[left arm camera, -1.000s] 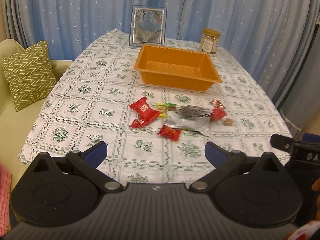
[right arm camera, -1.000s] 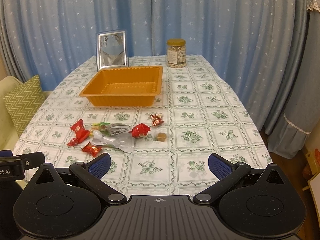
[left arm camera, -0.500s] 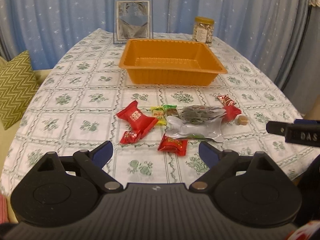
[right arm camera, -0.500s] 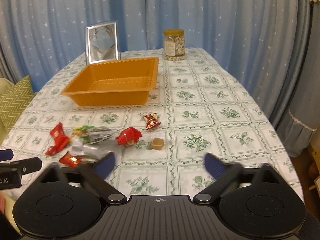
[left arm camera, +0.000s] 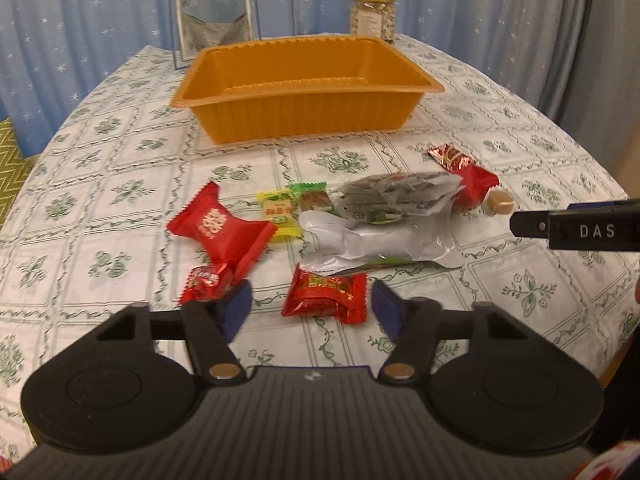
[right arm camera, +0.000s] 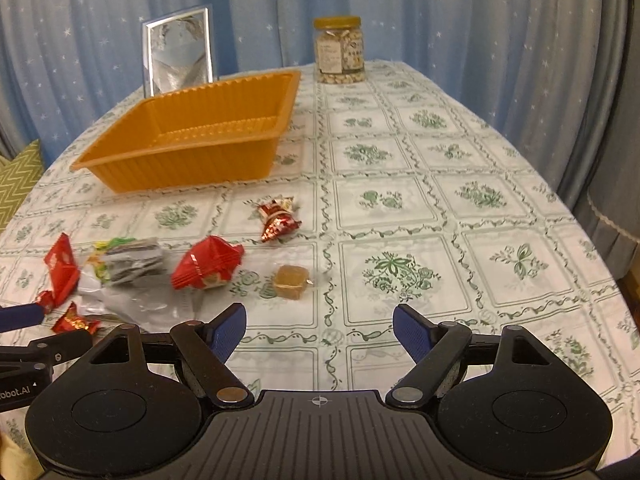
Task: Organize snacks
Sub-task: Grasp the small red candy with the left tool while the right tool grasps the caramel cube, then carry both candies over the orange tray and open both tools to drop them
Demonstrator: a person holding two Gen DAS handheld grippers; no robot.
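An empty orange tray (left arm camera: 304,120) stands at mid-table. In front of it lies a heap of snacks: a large red packet (left arm camera: 220,228), yellow candy (left arm camera: 278,212), silver pouch (left arm camera: 384,236) and a red twisted candy (right arm camera: 278,220). My left gripper (left arm camera: 311,309) hangs low over the heap's near edge. Its jaws are closing around a small red candy packet (left arm camera: 324,294), but the pads stay clear of it. My right gripper (right arm camera: 320,330) is also closing, with only tablecloth between its fingers. A brown caramel cube (right arm camera: 291,282) lies just ahead of it, beside a red packet (right arm camera: 208,266).
A glass jar of nuts (right arm camera: 340,50) and a silver picture frame (right arm camera: 178,52) stand at the table's far end before blue curtains. A green zigzag cushion (right arm camera: 16,176) sits off the left edge. The flowered tablecloth (right arm camera: 460,200) to the right carries nothing.
Both grippers have come down and forward toward the snacks, which now look larger and nearer. Both sets of jaws have narrowed, the left far more, and it now brackets the small red packet.
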